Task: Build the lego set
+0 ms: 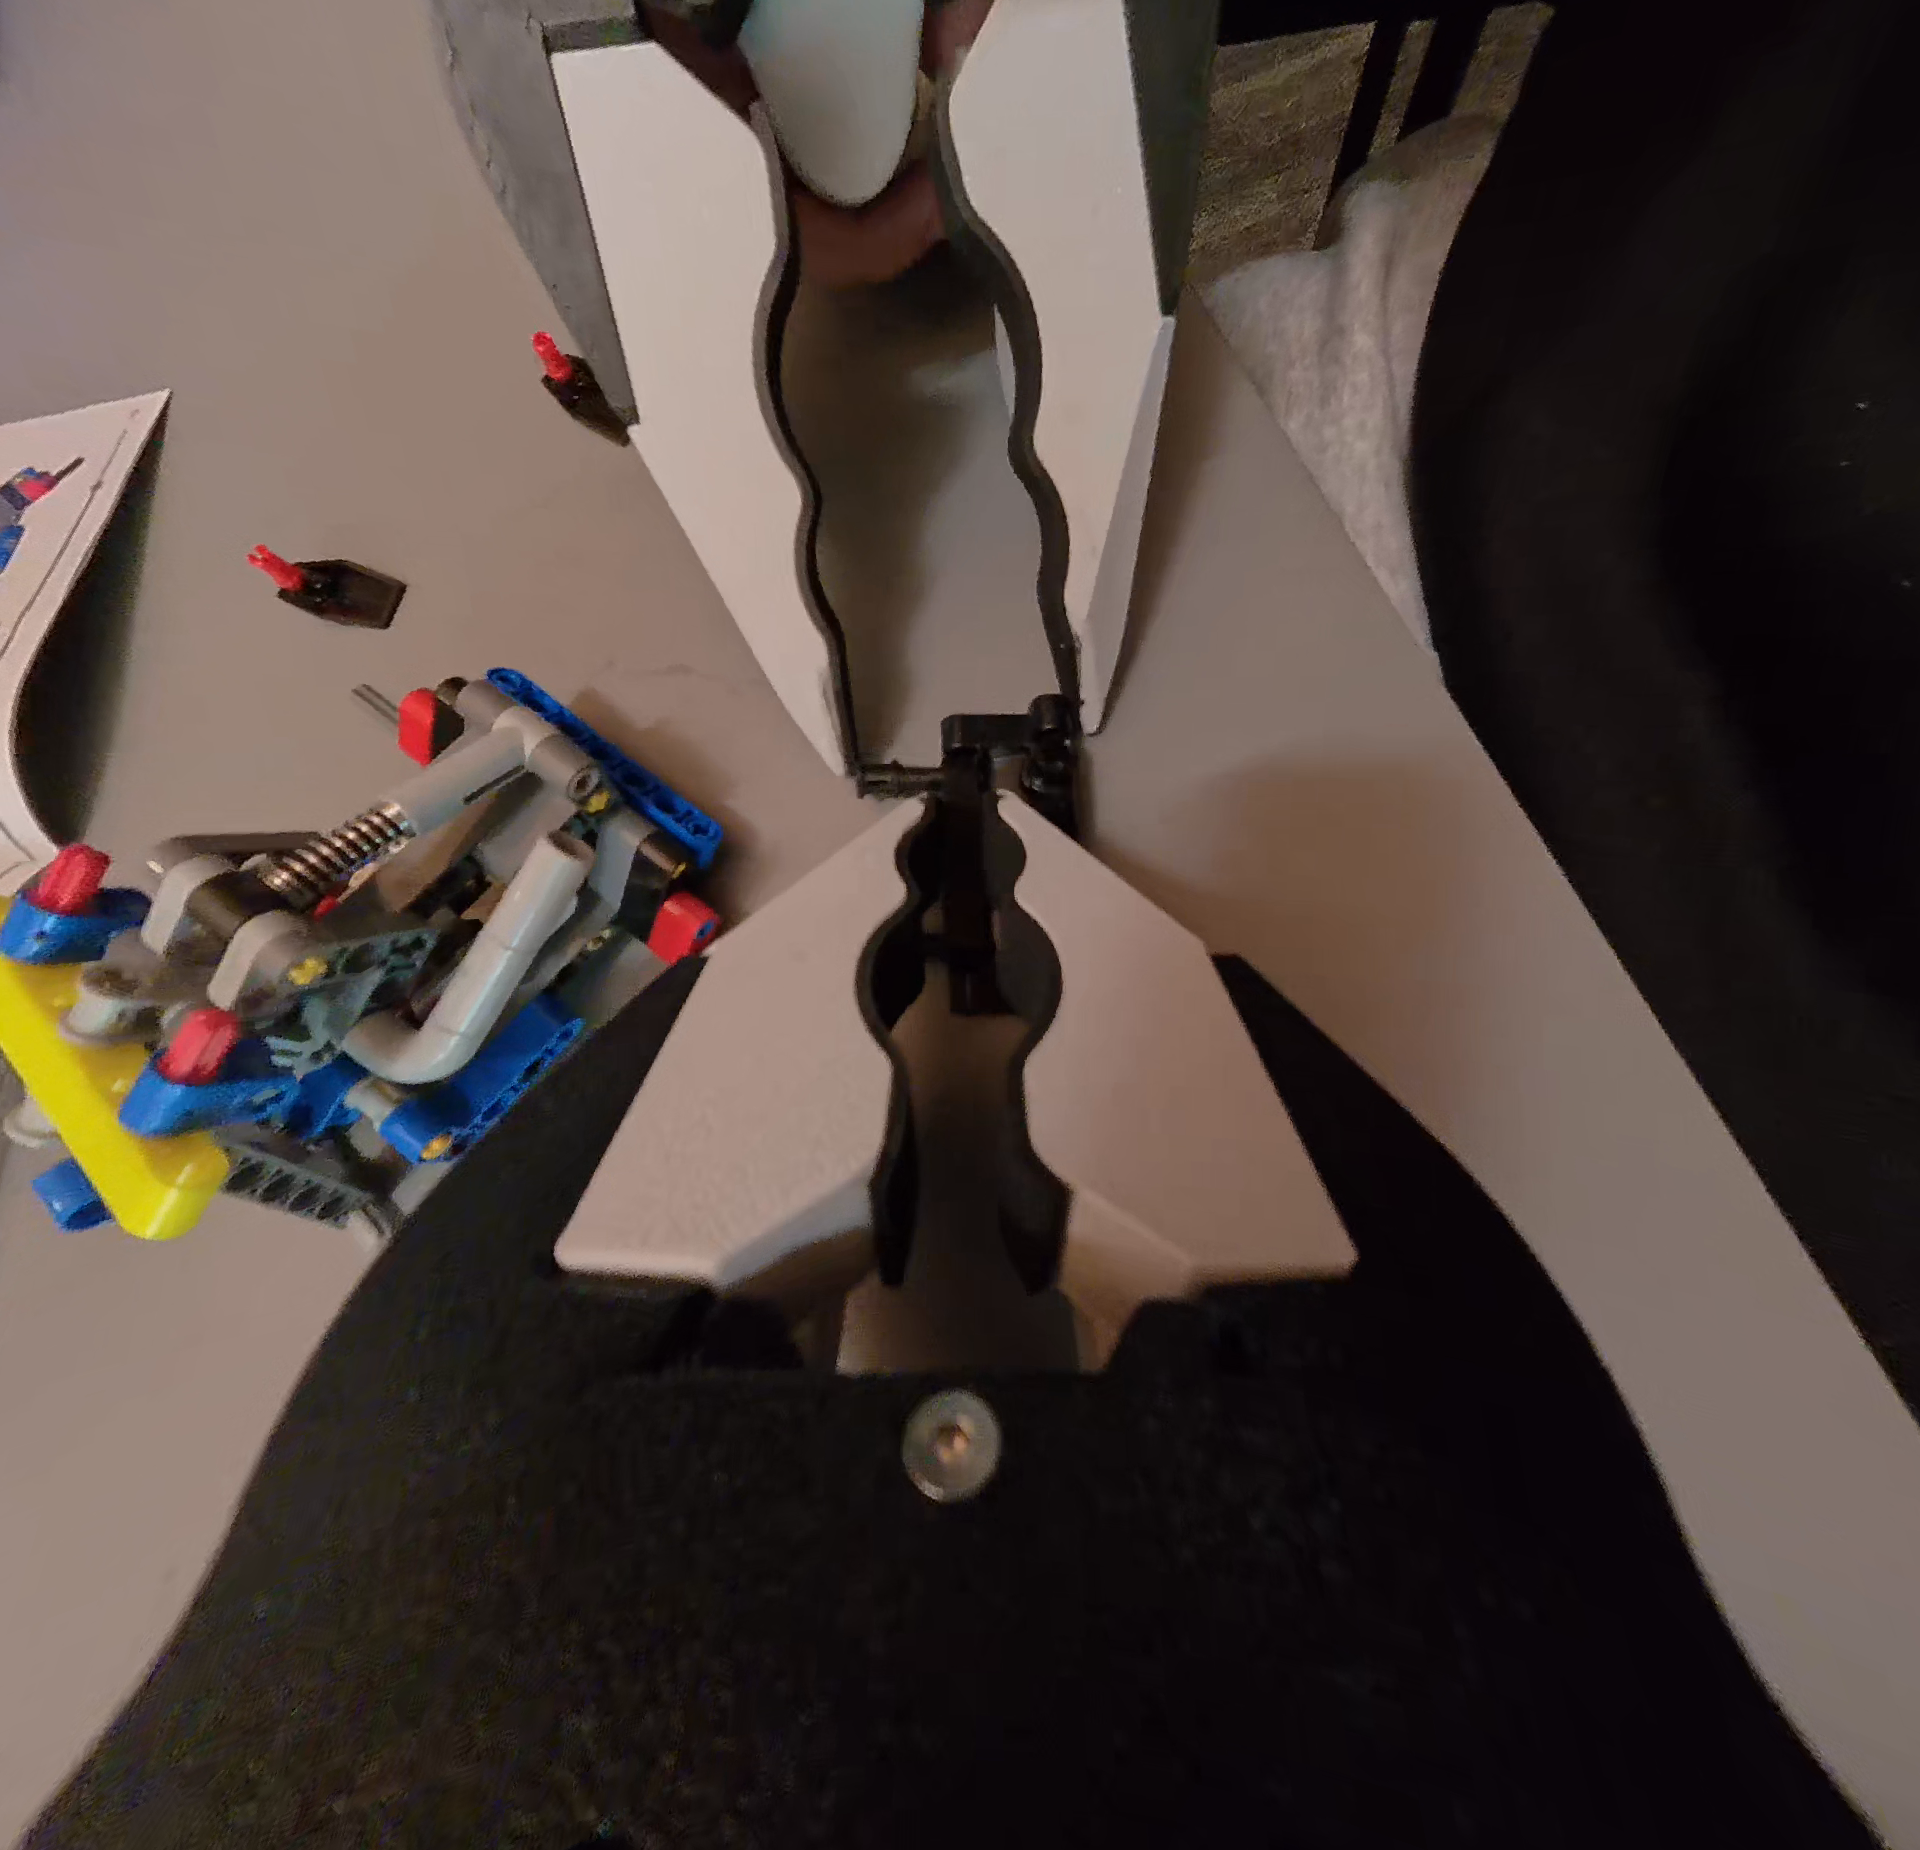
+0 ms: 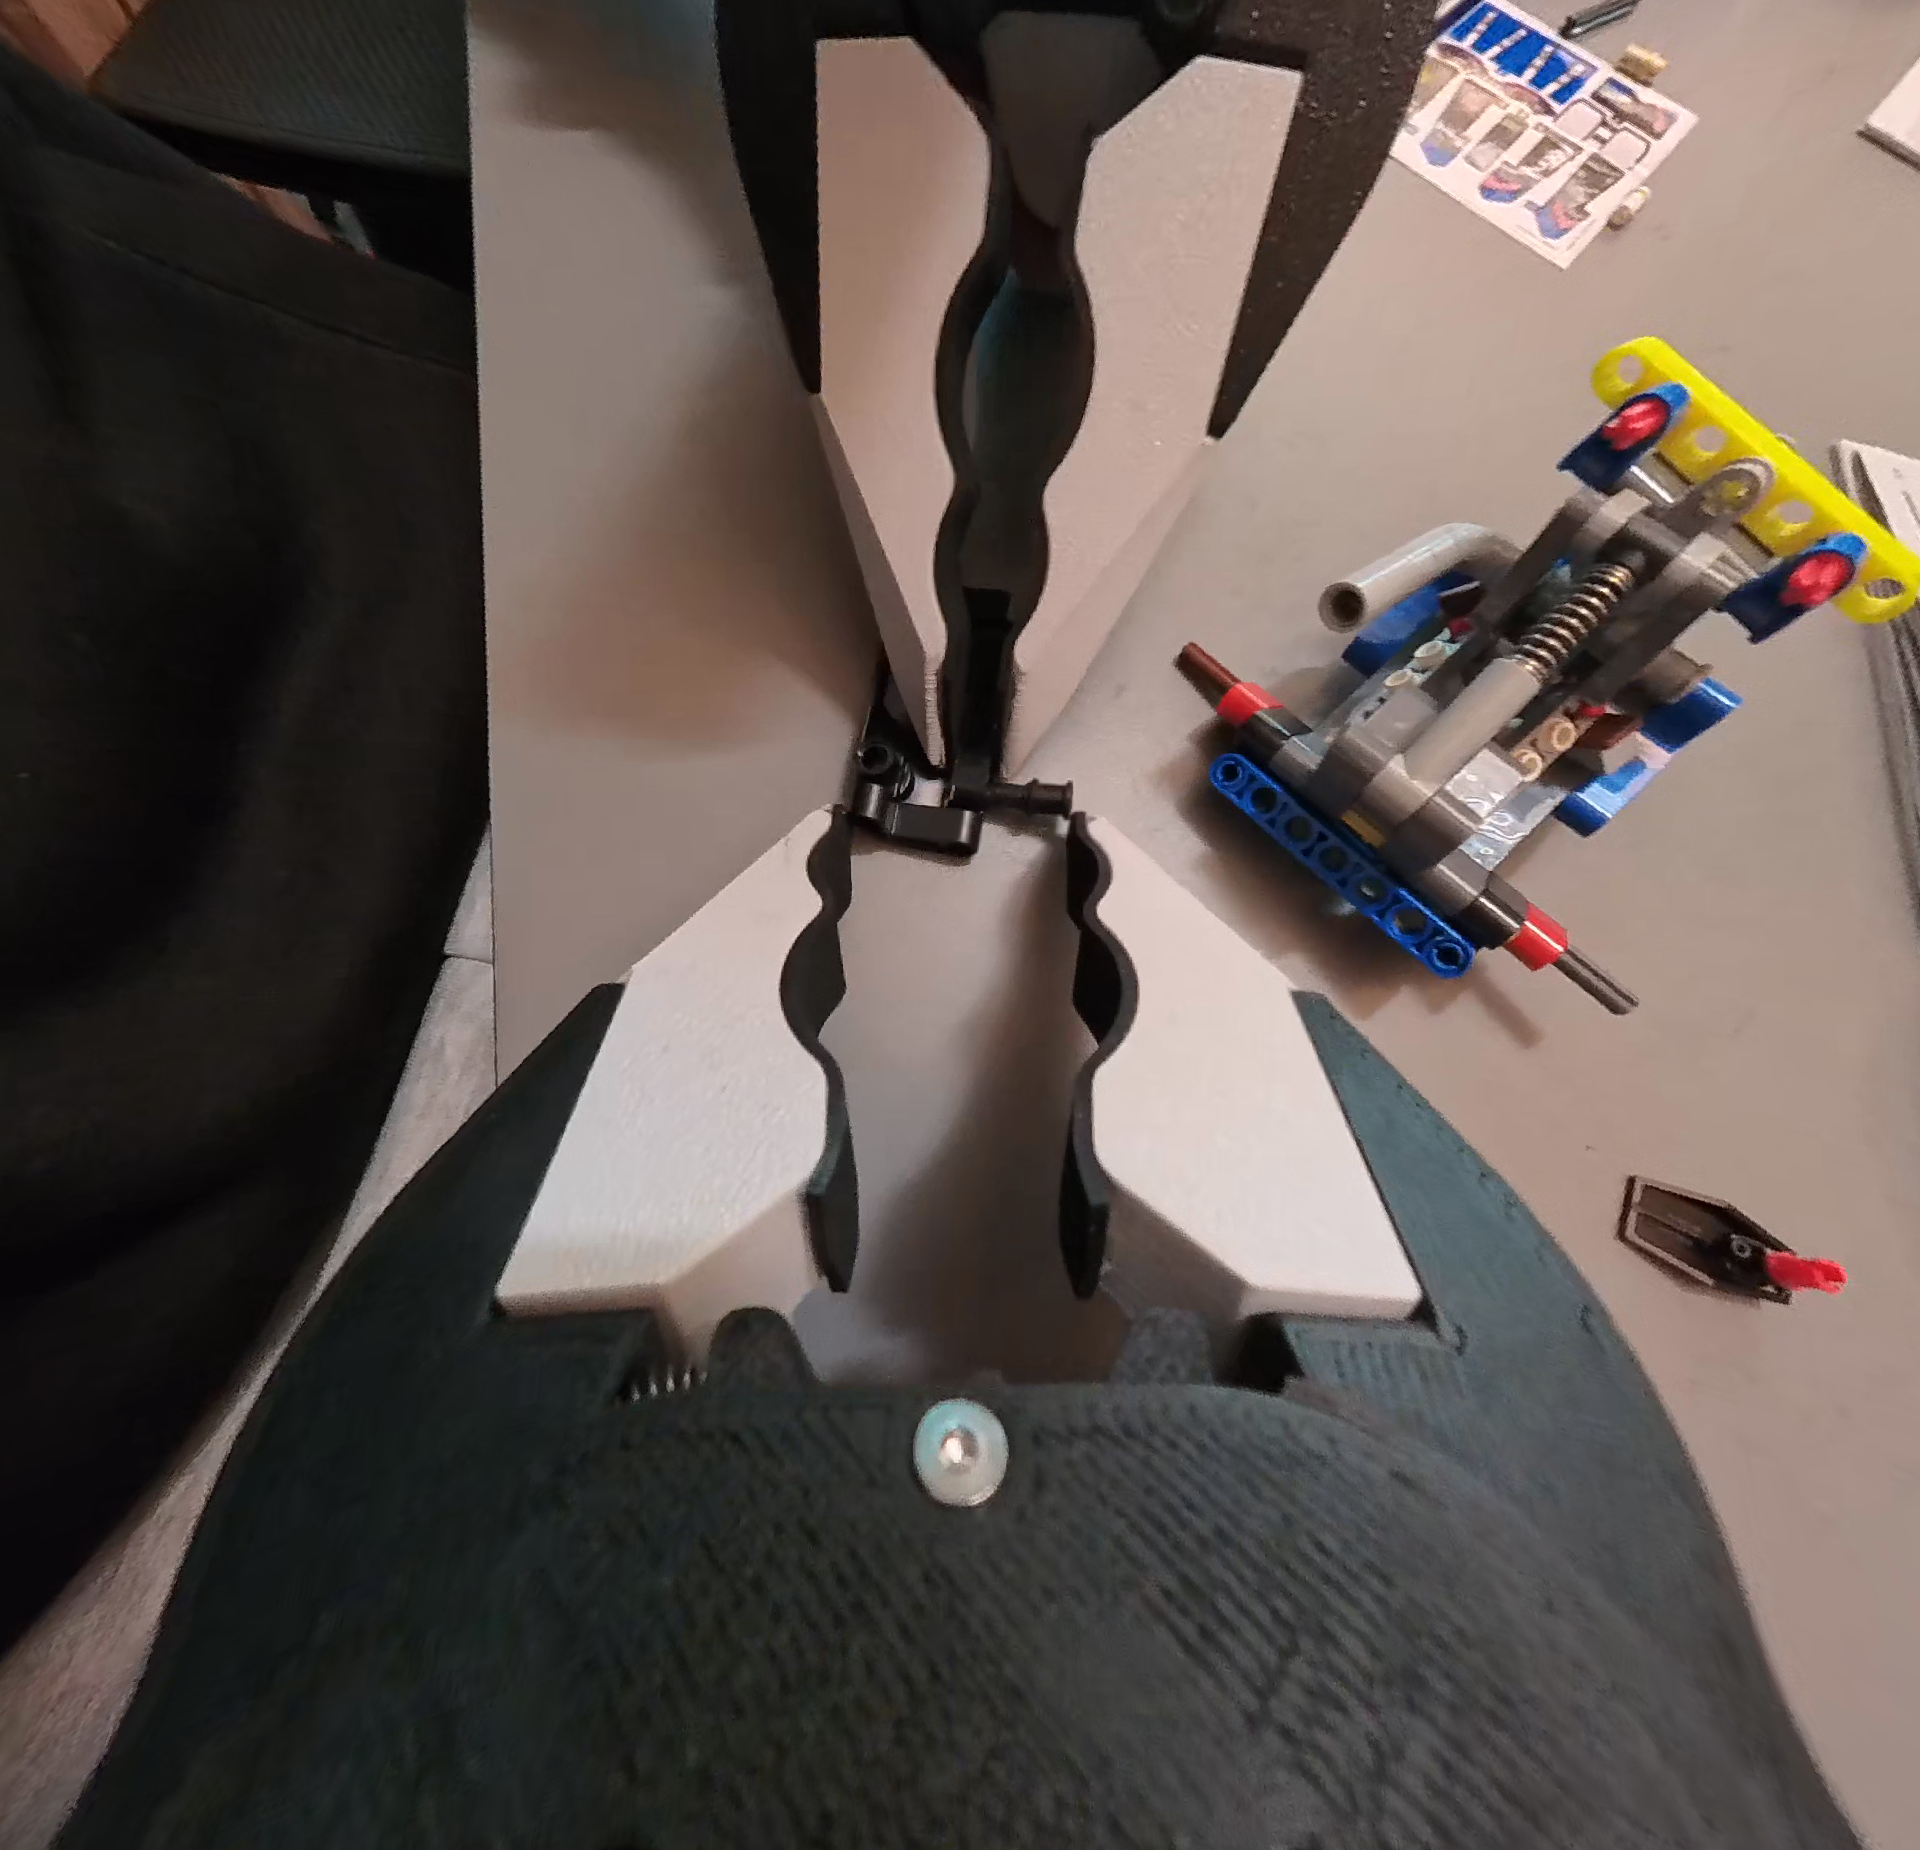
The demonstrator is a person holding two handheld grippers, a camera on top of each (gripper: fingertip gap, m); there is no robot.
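**Two tools meeting over a small black part**

Left wrist view is showing the left tool [image 1: 971, 844] with its fingers drawn together and clamping a small black connector piece [image 1: 982, 761], which is sticking out past the fingertips with a short pin pointing left. Facing it from the far side, the right tool [image 2: 961, 844] is standing with its fingers apart, its tips lying to either side of that same piece; whether its pads are touching the piece cannot be told. Both tools are hovering above a grey tabletop [image 1: 312, 190].

Left of the tools in this view, a partly built brick model [image 1: 343, 979] in blue, grey, yellow and red is lying on the tabletop, with a coil spring showing in its middle. Farther off, two small black parts with red pins [image 1: 332, 585] are lying apart from it, and a printed sheet [image 1: 62, 512] is lying at the left edge.
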